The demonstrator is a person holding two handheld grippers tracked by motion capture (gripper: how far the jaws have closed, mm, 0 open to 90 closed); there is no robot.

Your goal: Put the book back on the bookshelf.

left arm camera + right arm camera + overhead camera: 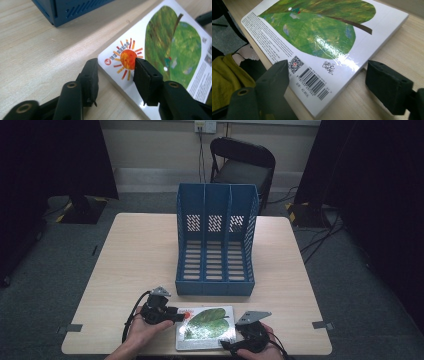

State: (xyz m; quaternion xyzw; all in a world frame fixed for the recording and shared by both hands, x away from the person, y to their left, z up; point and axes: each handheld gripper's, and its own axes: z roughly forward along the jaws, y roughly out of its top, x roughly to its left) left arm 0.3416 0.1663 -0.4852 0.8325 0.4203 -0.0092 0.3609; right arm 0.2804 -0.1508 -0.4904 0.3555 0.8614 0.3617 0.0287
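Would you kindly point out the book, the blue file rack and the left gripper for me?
book [207, 322], high view, on the green leaf of its cover.
blue file rack [215, 287], high view, on its low front wall.
left gripper [115, 72], left gripper view, midway between its fingertips.

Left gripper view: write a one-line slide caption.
Left claw straddles the corner of a picture book beside the blue file rack.

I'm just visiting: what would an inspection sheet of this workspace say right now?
Surface: pale wooden table.
Job's things: picture book lying flat at the near edge, green leaf cover up; blue file rack behind it, slots empty.
Clutter: nothing seen.
Grippers: left gripper straddles the book's corner, fingers not clamped; right gripper open around the barcode corner.
Cables: black cable trails from the left gripper.
Surroundings: folding chair, grey carpet.
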